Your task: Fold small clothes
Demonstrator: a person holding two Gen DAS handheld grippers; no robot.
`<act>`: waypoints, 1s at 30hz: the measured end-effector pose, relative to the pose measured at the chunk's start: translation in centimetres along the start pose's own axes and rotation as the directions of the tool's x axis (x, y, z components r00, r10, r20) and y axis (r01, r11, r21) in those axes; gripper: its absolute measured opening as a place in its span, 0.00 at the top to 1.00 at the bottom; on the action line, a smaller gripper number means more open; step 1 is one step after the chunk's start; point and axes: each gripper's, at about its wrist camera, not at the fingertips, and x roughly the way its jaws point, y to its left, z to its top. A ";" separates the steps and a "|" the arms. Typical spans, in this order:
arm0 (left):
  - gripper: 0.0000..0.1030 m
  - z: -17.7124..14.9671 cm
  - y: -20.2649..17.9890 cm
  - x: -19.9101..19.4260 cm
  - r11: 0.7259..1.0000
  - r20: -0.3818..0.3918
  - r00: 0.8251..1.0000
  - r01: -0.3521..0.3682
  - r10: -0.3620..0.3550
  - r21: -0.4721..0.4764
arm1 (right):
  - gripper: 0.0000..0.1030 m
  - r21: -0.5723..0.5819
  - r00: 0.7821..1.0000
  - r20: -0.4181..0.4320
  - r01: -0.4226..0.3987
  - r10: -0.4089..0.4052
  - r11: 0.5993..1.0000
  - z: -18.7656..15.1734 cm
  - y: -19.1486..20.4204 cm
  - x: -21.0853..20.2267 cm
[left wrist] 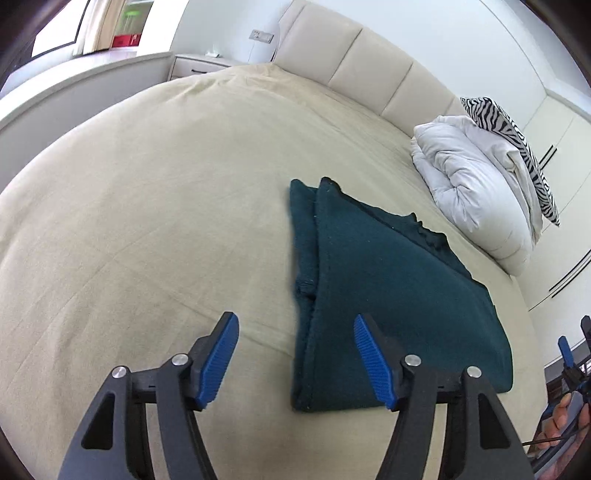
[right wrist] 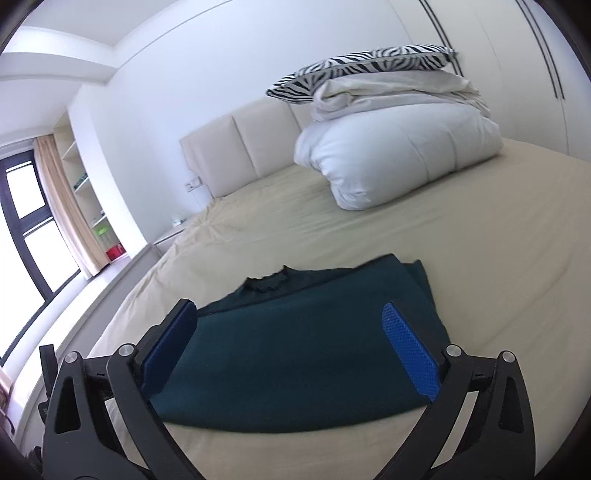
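Dark teal garment (left wrist: pixel 399 280) on beige sheet (left wrist: pixel 147 221) (zebra-striped pillow (left wrist: pixel 517 147) atop white duvet (left wrist: pixel 476 192))

Beige bed (left wrist: pixel 147 184), padded headboard (left wrist: pixel 351 62), bright window (right wrist: pixel 26 192)

No readable text, labels, brands or numbers in either view. The red box (right wrist: pixel 114 252) on the shelf is too small and blurred to show any print. The wall plate (left wrist: pixel 262 35) beside the headboard carries no legible marking. The dark green garment (left wrist: pixel 388 280) shows no tag or logo.
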 end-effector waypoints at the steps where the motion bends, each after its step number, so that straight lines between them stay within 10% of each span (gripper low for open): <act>1: 0.35 0.3 0.7 0.3 0.999 -0.019 0.999 0.033 -0.033 -0.033 | 0.01 -0.007 1.000 -0.017 -0.022 0.022 1.000 0.5 0.6 0.8; 5: 0.35 1.0 2.2 2.4 0.980 -0.087 0.984 0.143 -0.156 -0.142 | 0.01 0.082 0.965 -0.163 -0.192 0.204 0.978 0.8 2.0 4.4; 12: 0.34 3.3 2.0 5.4 0.959 -0.143 0.958 0.222 -0.249 -0.177 | 0.12 0.347 0.817 -0.298 -0.390 0.494 0.853 -2.3 2.8 10.8; 19: 0.38 5.3 1.6 8.4 0.942 -0.217 0.926 0.268 -0.310 -0.200 | 0.14 0.483 0.727 -0.329 -0.418 0.602 0.769 -5.6 2.3 15.0; 24: 0.70 4.9 1.6 8.7 0.951 -0.259 0.920 0.253 -0.293 -0.177 | 0.17 0.530 0.684 -0.377 -0.395 0.625 0.751 -6.7 2.8 18.3; 30: 0.82 4.9 2.2 8.6 0.946 -0.247 0.918 0.269 -0.309 -0.183 | 0.19 0.543 0.647 -0.443 -0.358 0.621 0.760 -7.8 4.7 22.3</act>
